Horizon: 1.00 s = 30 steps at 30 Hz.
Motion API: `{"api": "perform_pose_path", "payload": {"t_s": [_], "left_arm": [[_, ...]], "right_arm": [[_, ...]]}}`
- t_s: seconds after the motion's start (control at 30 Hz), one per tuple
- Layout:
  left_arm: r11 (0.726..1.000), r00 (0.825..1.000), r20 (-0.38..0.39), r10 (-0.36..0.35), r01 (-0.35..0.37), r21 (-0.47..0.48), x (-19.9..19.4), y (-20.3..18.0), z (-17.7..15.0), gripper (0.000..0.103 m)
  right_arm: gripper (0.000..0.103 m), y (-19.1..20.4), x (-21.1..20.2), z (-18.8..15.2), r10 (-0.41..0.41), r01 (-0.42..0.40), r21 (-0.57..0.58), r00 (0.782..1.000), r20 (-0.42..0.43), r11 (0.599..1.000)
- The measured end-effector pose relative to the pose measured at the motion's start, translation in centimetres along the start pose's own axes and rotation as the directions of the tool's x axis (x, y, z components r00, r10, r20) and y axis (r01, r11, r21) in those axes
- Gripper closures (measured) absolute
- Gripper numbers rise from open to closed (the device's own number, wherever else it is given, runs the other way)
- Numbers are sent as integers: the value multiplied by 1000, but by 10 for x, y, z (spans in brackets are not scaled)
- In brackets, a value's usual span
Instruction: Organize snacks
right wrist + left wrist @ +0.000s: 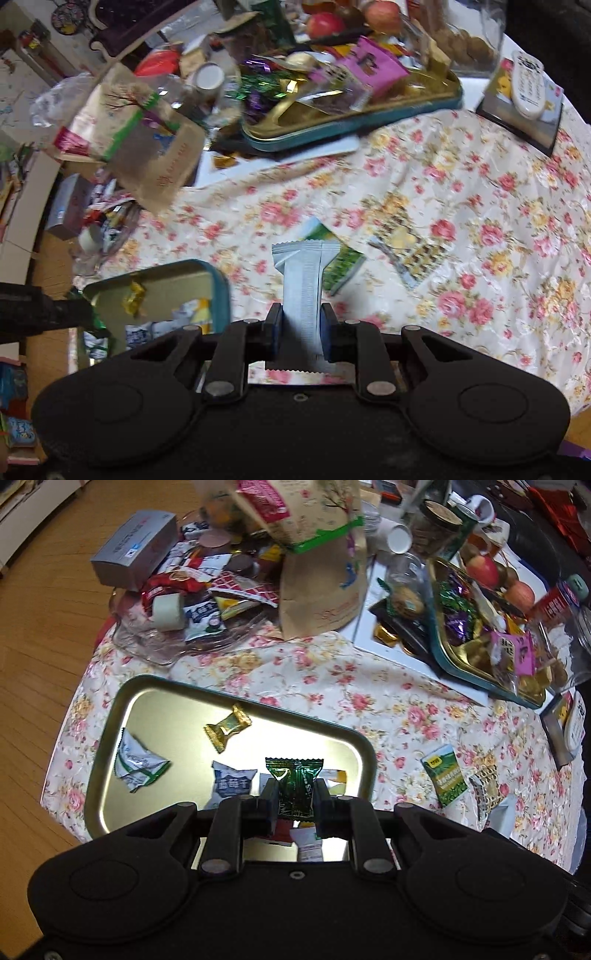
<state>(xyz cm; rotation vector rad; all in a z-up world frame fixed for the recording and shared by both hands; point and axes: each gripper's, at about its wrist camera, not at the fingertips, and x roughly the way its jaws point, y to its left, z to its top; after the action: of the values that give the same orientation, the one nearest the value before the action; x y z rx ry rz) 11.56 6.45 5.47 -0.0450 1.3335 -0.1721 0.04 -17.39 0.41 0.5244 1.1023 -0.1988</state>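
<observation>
Left gripper [294, 794] clamped on green candy packet [295, 788], above gold tin tray [155, 692] with wrapped snacks inside; right gripper [302, 325] pinching silver-grey snack packet [303, 280] above floral tablecloth [480, 206], beside tray

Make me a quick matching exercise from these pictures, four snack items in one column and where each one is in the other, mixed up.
Items:
1. green candy
2. silver packet
3. gold candy
4. green sachet

Places:
A. flat on the floral tablecloth
B. in the left hand-held gripper
C. lying in the tin tray
D. in the right hand-held gripper

Pairs: 1-B, 2-D, 3-C, 4-A
</observation>
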Motion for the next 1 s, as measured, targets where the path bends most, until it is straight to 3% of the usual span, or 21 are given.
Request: {"api": "perform_pose_path", "payload": {"t_s": [0.27,0.53,0.73,1.0], "left_arm": [[998,1000,6,14,-14,-65,-3,45,2,78],[995,1000,-5,25,-25,-92,1,77,2,77],[994,999,7,36,-35,-108,-1,88,2,73],[994,999,-38,1,-5,-107,6,86,2,73]], "right_arm": [[81,52,-10,-4,103,-103,-77,995,2,992],[81,93,-2,-13,146,-148,-134,989,-27,980],[81,117,4,-19,176,-183,-176,983,-51,967],[81,135,16,-35,182,-203,-244,977,-109,948]]}}
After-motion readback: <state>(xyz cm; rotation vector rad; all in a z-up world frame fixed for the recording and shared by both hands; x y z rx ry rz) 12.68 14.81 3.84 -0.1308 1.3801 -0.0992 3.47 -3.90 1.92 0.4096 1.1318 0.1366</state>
